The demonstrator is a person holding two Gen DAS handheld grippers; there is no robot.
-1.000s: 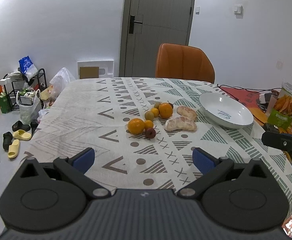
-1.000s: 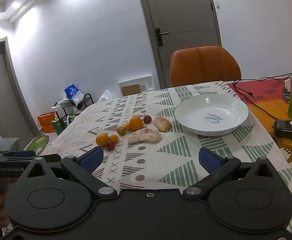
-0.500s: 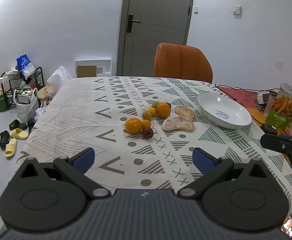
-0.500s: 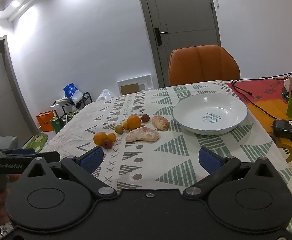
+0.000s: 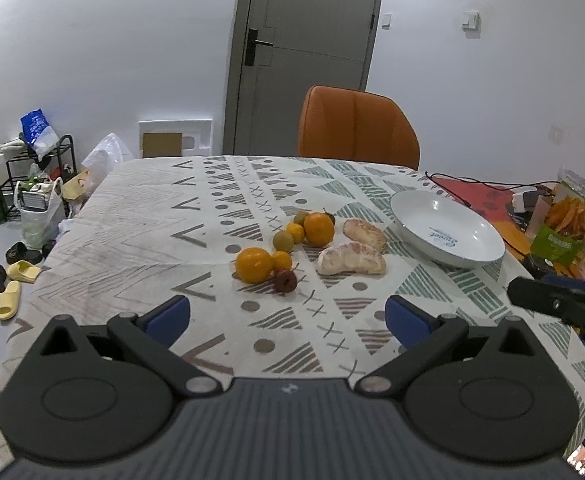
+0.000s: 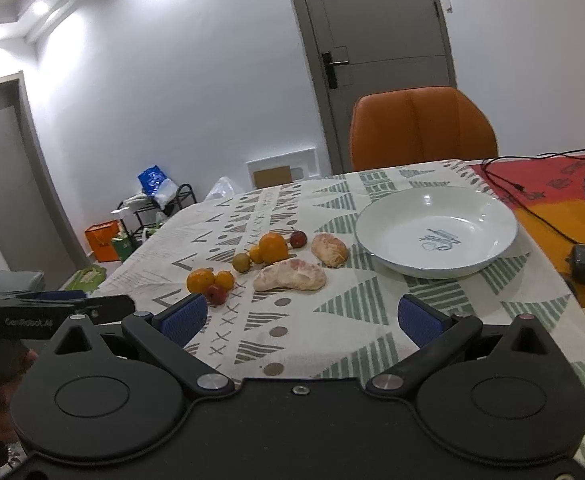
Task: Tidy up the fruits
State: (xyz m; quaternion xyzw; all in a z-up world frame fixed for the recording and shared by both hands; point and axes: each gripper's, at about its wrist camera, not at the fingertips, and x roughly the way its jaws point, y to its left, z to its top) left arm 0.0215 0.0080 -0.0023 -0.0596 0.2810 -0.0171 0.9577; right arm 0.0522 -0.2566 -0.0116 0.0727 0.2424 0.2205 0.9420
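The left gripper (image 5: pixel 288 316) has a ribbed grey body with a small pale mark at its top middle, two round black housings, black link arms with silver pivot screws, and blue pads (image 5: pixel 170 314) on its fingers. The right gripper (image 6: pixel 301 316) has a smooth black body, a silver screw at its top middle, the same black housings and textured blue pads (image 6: pixel 418 322). White lettering runs along the left gripper's black side.

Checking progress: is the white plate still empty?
Empty: the plate shows only its bare printed centre; all fruit lies on the tablecloth.
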